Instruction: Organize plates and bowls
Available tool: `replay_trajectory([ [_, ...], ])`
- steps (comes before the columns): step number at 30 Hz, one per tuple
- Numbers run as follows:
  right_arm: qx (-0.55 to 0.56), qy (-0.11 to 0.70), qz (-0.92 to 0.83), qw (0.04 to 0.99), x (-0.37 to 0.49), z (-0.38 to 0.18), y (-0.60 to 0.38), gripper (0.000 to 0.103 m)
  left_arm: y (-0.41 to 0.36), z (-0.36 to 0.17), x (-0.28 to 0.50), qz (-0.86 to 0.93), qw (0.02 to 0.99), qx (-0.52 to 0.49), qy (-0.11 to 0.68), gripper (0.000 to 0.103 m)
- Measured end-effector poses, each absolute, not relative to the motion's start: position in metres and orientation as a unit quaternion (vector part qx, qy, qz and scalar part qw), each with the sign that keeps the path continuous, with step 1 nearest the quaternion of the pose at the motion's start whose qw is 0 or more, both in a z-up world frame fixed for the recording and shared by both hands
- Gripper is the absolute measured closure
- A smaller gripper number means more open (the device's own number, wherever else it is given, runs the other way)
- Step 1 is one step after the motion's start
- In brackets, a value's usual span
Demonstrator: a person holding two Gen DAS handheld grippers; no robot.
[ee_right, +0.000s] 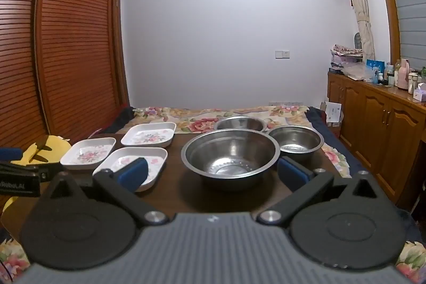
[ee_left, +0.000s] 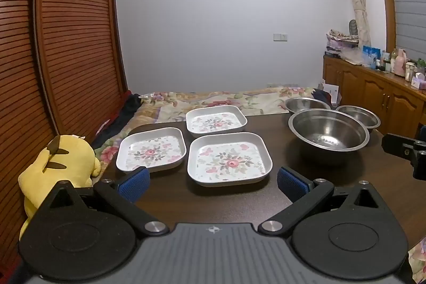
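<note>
- Left wrist view: nothing is stacked yet. Three square floral plates lie singly on the dark table [ee_left: 165, 198]: the nearest plate [ee_left: 229, 159], the left plate [ee_left: 151, 148] just beside it, and the far plate [ee_left: 216, 121] behind them.
- The left gripper [ee_left: 211, 184] is spread wide and holds nothing; the nearest plate sits straight ahead, between the lines of its blue pads [ee_left: 134, 184], close but not touched.
- To the right stand three steel bowls, also apart: the large bowl [ee_left: 328, 131], a small bowl [ee_left: 358, 115] and a back bowl [ee_left: 306, 103].
- Right wrist view: the bowls are likewise un-nested, so by my reading the whole job is left to do.
- The right gripper [ee_right: 213, 173] is also spread and empty. The large bowl [ee_right: 231, 154] sits dead ahead between its fingers, near but apart; the other two bowls lie behind it, the plates off to the left.
</note>
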State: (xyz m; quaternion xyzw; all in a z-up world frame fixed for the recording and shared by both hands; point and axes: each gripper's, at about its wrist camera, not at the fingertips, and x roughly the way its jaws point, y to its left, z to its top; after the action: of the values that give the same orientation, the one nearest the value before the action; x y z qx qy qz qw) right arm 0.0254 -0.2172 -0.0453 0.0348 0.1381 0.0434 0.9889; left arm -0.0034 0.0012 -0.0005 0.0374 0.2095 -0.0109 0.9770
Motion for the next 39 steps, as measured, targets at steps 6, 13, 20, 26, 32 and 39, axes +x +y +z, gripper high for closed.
replay_trajectory([
  [6, 0.032, 0.136, 0.045, 0.989, 0.0204, -0.0438, -0.2183, 0.0, -0.0021, 0.0003, -0.0016, -0.01, 0.976, 0.045, 0.213, 0.0],
  [13, 0.036, 0.137, 0.041, 0.989, 0.0244, -0.0477, -0.2186, 0.0, -0.0023, 0.0005, -0.0011, -0.01, 0.976, 0.048, 0.212, 0.0],
  [20, 0.037, 0.138, 0.04, 0.989, 0.0247, -0.0483, -0.2188, 0.0, -0.0026, 0.0002, -0.0016, -0.01, 0.976, 0.048, 0.212, 0.0],
  [26, 0.036, 0.138, 0.04, 0.989, 0.0242, -0.0484, -0.2185, 0.0, -0.0027, 0.0006, -0.0016, -0.011, 0.976, 0.048, 0.213, 0.0],
  [32, 0.035, 0.141, 0.042, 0.989, 0.0246, -0.0491, -0.2176, 0.0, -0.0026, 0.0004, -0.0017, -0.011, 0.976, 0.048, 0.213, 0.0],
  [39, 0.032, 0.139, 0.04, 0.989, 0.0241, -0.048, -0.217, 0.0, -0.0022, 0.0003, -0.0015, -0.011, 0.976, 0.047, 0.213, 0.0],
])
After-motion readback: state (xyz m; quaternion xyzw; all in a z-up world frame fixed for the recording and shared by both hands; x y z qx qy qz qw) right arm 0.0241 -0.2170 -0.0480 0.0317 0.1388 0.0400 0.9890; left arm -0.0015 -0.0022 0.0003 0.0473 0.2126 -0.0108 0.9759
